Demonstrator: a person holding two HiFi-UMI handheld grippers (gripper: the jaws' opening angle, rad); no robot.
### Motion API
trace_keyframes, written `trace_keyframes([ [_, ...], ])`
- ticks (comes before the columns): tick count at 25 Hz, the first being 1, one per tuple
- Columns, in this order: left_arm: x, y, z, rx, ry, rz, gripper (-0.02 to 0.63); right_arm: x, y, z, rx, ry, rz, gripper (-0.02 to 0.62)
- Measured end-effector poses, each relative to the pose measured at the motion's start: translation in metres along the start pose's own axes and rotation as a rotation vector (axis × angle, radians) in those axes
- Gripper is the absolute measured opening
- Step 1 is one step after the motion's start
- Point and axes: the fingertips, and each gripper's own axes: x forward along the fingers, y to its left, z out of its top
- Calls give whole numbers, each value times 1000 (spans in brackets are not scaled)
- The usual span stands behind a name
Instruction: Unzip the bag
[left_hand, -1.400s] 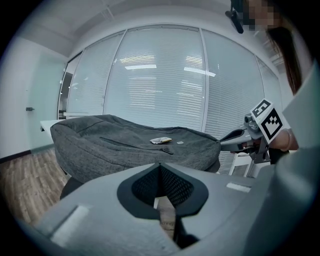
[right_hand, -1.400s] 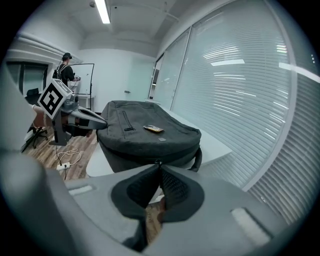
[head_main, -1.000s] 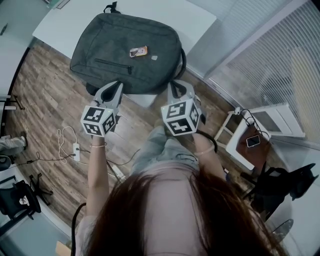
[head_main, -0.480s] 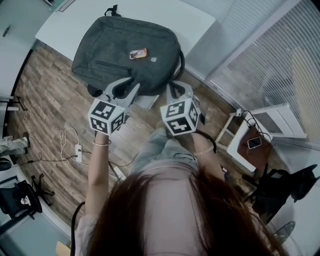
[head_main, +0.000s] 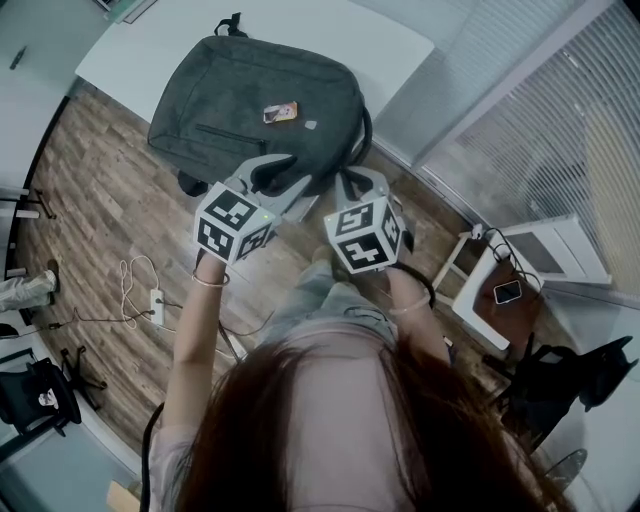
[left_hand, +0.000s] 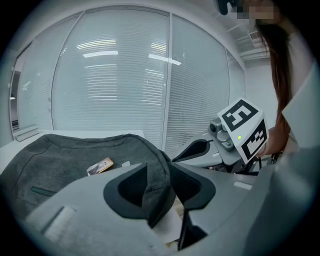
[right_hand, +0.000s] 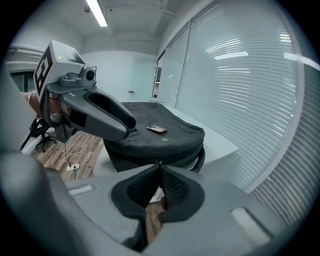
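Left gripper in my hand has just been opening its jaws. They now stand wide apart, and the near corner of the bag shows between them with neither pad pressing on it. My right gripper sits just beside it, jaws closed together, tips at the bag's near edge. A small dark nub shows there, but I cannot tell whether it is pinched. The white table carries the dark grey bag, which lies flat at its near end. A small card rests on the bag's top face.
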Motion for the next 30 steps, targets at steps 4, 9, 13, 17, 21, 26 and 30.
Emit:
trace_keyframes([
  [4, 10, -10, 1, 45, 47, -47, 150, -1, 0, 1, -15, 17, 10, 12],
  [9, 26, -18, -1, 127, 105, -83, 150, -1, 1, 2, -35, 39, 16, 12],
  [13, 38, -20, -10, 188, 164, -107, 146, 1, 2, 4, -46, 55, 24, 12],
  [17, 42, -19, -14, 199, 189, -129, 104, 3, 3, 5, -59, 67, 26, 12],
  [21, 44, -19, -17, 179, 207, -170, 89, 4, 3, 5, -78, 84, 41, 11],
  [26, 43, -17, -18, 113, 226, -245, 68, 4, 0, 3, -87, 109, 30, 12],
  [30, 42, -17, -17, 73, 226, -285, 61, 6, -9, 2, -86, 124, -1, 11],
])
